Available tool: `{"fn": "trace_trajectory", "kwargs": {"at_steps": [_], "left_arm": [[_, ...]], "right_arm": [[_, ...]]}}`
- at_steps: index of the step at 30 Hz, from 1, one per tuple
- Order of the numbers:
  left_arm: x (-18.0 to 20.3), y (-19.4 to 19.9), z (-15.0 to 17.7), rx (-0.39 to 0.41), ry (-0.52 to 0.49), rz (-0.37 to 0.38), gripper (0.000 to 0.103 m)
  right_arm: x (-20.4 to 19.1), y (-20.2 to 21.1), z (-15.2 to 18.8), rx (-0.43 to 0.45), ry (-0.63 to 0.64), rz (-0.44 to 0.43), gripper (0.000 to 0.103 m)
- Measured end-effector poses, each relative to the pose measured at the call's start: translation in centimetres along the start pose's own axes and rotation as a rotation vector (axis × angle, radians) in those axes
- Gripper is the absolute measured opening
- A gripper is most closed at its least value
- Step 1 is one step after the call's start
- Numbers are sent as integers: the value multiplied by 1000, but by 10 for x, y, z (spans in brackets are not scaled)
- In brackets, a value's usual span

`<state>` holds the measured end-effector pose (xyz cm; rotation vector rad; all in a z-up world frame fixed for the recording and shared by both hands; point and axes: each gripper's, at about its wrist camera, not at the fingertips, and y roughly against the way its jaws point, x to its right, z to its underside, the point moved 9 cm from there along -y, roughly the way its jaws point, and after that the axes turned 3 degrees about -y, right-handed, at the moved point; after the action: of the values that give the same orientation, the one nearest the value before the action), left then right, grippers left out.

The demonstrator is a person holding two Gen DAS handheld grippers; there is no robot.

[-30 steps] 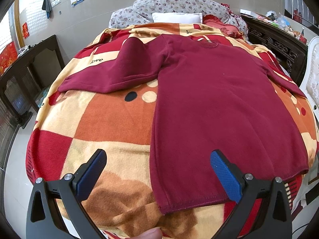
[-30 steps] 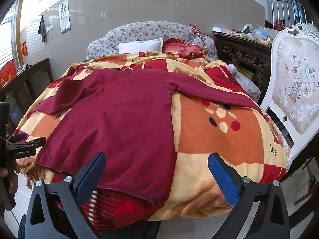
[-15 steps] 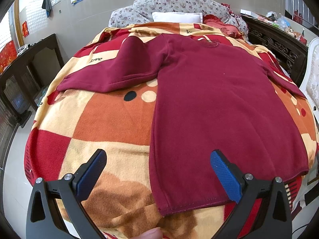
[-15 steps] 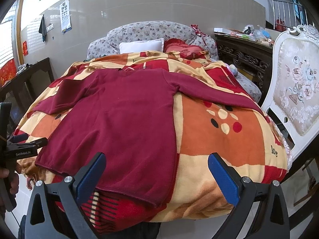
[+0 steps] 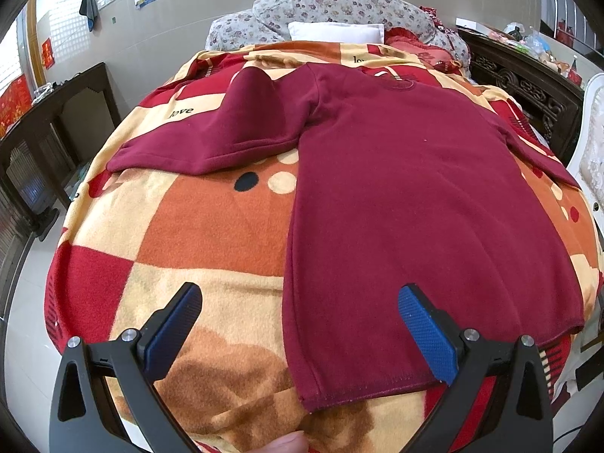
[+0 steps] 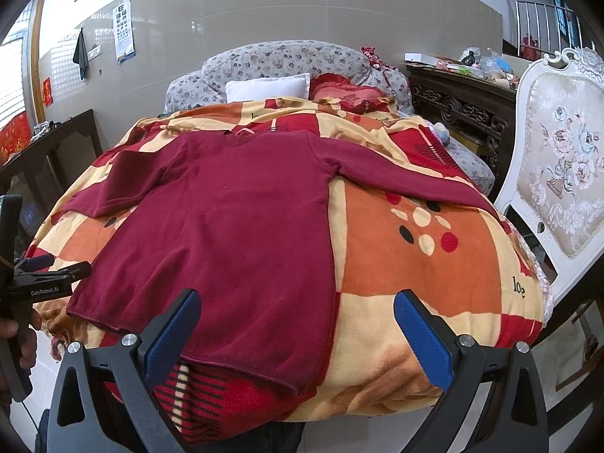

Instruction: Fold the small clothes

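1. Bed, covered by a patchwork blanket [image 5: 211, 226] of orange, red and cream blocks; it fills most of both wrist views.
2. Maroon long-sleeved top [image 5: 415, 204], the task garment, spread flat and unfolded on the blanket, neckline toward the pillows, hem at the near bed edge. In the left wrist view one sleeve [image 5: 211, 139] reaches out to the left; in the right wrist view the other sleeve [image 6: 407, 177] runs right toward the white chair [image 6: 558, 173].
3. Floral bolster [image 6: 287, 60] and white pillow [image 6: 266, 88] at the head of the bed.
4. Right gripper [image 6: 296, 334], fingers spread wide with nothing between them, poised above the hem's right-hand corner; contact with the cloth cannot be judged.
5. Left gripper [image 5: 300, 330], fingers likewise released and empty, straddling the hem's left-hand corner. It also appears at the left edge of the right wrist view, held in a hand [image 6: 22, 336].
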<state>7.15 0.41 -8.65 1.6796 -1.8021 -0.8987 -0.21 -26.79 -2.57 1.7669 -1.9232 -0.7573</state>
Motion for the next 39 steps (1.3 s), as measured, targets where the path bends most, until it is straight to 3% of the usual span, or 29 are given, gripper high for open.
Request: {"fn": "trace_trajectory", "kwargs": {"at_steps": [23, 29, 37, 39], "left_arm": [[1, -7, -4, 4, 19, 7, 103], [-5, -6, -17, 48, 9, -28, 103], [-9, -22, -40, 96, 31, 79, 103], [-6, -30, -40, 59, -4, 93, 103]], "right_arm": [[1, -5, -7, -7, 6, 25, 103], [-1, -21, -21, -13, 30, 49, 103], [-9, -55, -50, -15, 55, 51, 103], [-13, -64, -58, -11, 59, 53, 103]]}}
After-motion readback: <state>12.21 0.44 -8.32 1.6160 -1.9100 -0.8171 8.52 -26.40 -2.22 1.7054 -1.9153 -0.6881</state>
